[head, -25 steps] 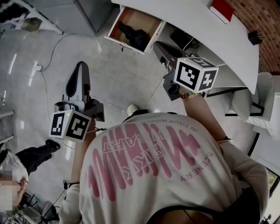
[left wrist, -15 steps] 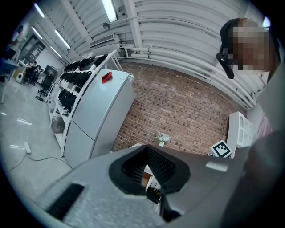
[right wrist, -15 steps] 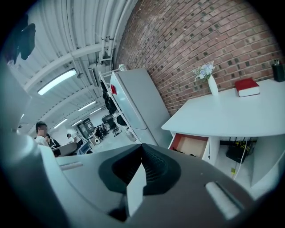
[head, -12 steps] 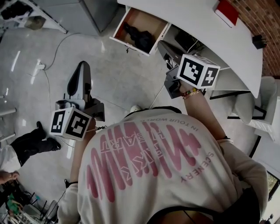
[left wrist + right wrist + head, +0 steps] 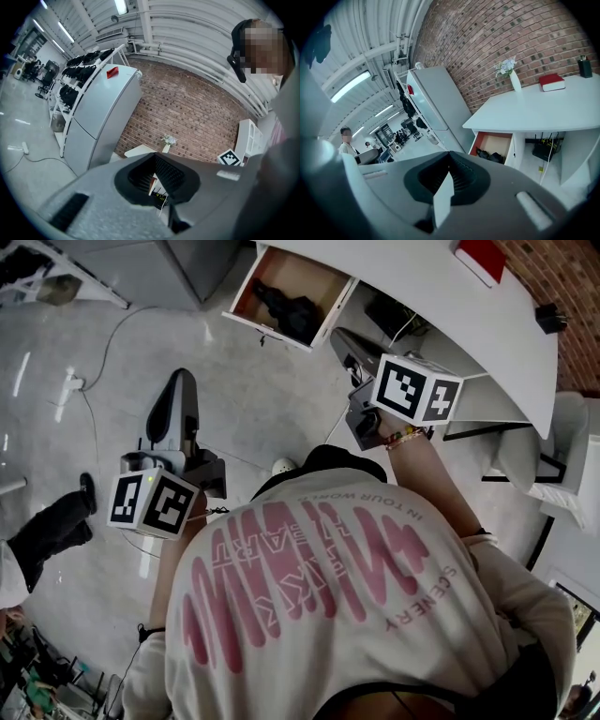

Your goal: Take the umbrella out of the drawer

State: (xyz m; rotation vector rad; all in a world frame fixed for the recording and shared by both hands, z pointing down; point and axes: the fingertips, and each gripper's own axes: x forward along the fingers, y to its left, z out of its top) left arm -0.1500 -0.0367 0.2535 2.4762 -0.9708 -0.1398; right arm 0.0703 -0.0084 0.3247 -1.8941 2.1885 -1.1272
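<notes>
The wooden drawer (image 5: 246,298) under the white desk (image 5: 422,292) stands pulled open. A folded black umbrella (image 5: 286,307) lies inside it; in the right gripper view the umbrella (image 5: 490,155) shows in the drawer (image 5: 499,142) ahead. My right gripper (image 5: 339,336) is shut and empty, and it points at the desk a short way right of the drawer, apart from it. From its own camera, my right gripper (image 5: 449,157) shows jaws pressed together. My left gripper (image 5: 180,381) hangs over the floor, well short of the drawer, shut with nothing held; my left gripper (image 5: 155,160) faces the brick wall.
A red book (image 5: 478,259) and a small black holder (image 5: 548,317) lie on the desk. A grey fridge (image 5: 436,103) stands left of the desk, and a vase of flowers (image 5: 511,77) at the wall. Cables (image 5: 98,381) trail on the floor. A bystander's leg (image 5: 52,531) is at the left.
Both grippers have sunk slightly and stayed shut. The bystander at the lower left has moved toward the picture's edge.
</notes>
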